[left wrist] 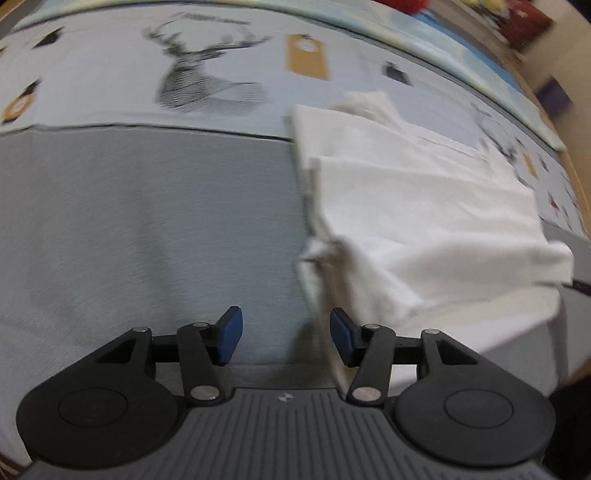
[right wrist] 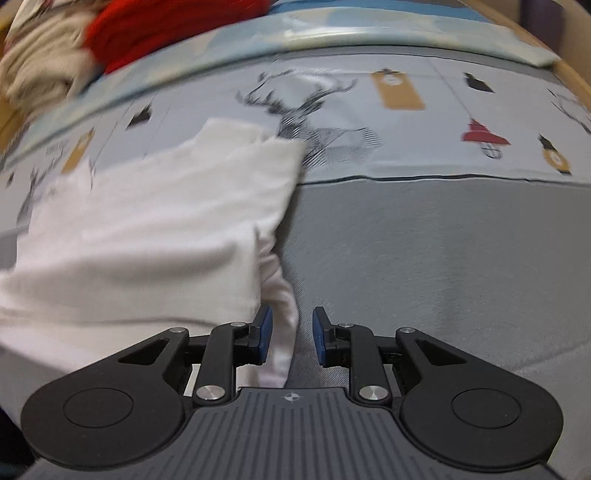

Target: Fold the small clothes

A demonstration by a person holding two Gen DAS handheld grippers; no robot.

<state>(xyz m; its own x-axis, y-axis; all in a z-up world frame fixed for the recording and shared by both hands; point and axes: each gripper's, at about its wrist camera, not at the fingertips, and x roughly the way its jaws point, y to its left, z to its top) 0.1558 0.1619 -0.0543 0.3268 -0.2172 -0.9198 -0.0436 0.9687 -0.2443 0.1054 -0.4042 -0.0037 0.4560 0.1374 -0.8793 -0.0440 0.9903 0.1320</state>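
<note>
A white folded garment point(left wrist: 424, 221) lies on the grey bed sheet point(left wrist: 147, 229), to the right in the left wrist view. My left gripper point(left wrist: 286, 339) is open just above the sheet; its right pad point(left wrist: 341, 341) stands at the garment's near left edge, and grey sheet shows in most of the gap. In the right wrist view the same garment point(right wrist: 147, 229) fills the left side. My right gripper point(right wrist: 291, 334) is open, with a narrow gap. A strip of the garment's right edge runs down between its jaws beside the left pad point(right wrist: 264, 334), and the pads do not press on it.
Behind the grey sheet lies a pale bedcover with a deer print point(left wrist: 199, 81) and small lantern motifs point(right wrist: 484, 138). A red cloth point(right wrist: 166, 26) and other bunched fabric point(right wrist: 40, 62) sit at the bed's far left. A wooden bed frame point(right wrist: 576, 81) runs along the right.
</note>
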